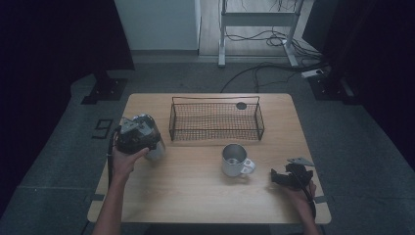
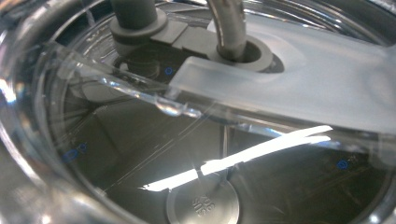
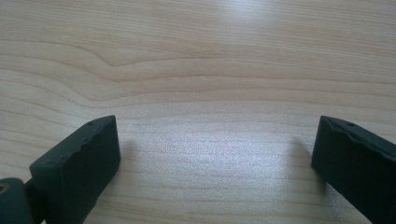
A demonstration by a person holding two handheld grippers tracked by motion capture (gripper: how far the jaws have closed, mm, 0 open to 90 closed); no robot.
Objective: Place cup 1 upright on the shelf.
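**Claws flank a steel mug on the counter**

Left of the basket (image 1: 216, 119), the left claw (image 1: 138, 134) sits over a clear lidded jug (image 1: 155, 148); whether it grips cannot be told. The jug looks rigid, smooth and slippery, best held around the body. Just in front of the basket stands the mug (image 1: 235, 159), likely light, its handle graspable. Farther right, the right claw (image 1: 283, 177) rests wide open, empty.

Metal mug (image 1: 236, 160): upright, open top, handle turned toward the table's right front, standing just in front of the wire basket (image 1: 216, 119). Clear lidded cup (image 1: 152, 142): off the basket's left end, near the table's left edge, mostly covered from above; a translucent lid (image 2: 289, 79) and straw (image 2: 231, 28) are seen close up.
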